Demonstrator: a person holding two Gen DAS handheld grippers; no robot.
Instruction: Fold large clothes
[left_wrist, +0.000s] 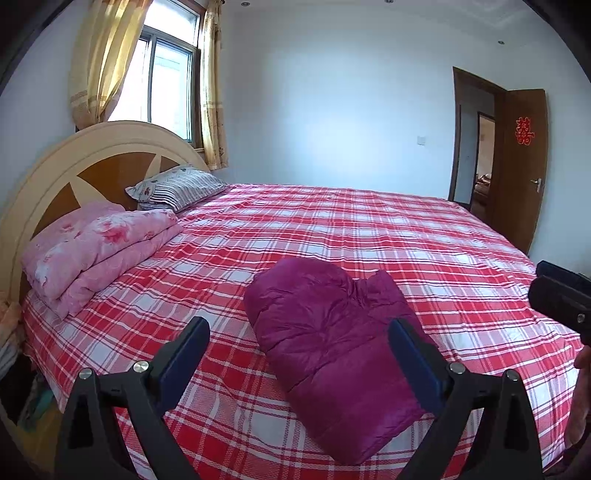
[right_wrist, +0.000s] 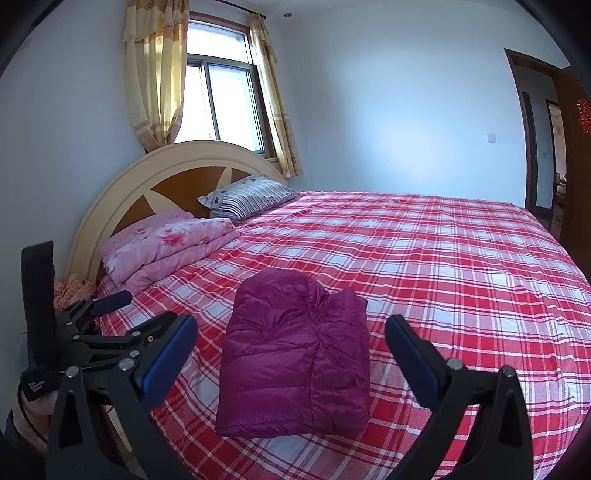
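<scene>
from my left wrist camera: the left gripper (left_wrist: 299, 354) hangs wide open and empty above the folded purple down jacket (left_wrist: 332, 332), which lies near the front edge of the red plaid bed (left_wrist: 424, 240). from my right wrist camera: the right gripper (right_wrist: 291, 352) is spread wide too, holding nothing, the jacket (right_wrist: 295, 354) centred between its fingers.
</scene>
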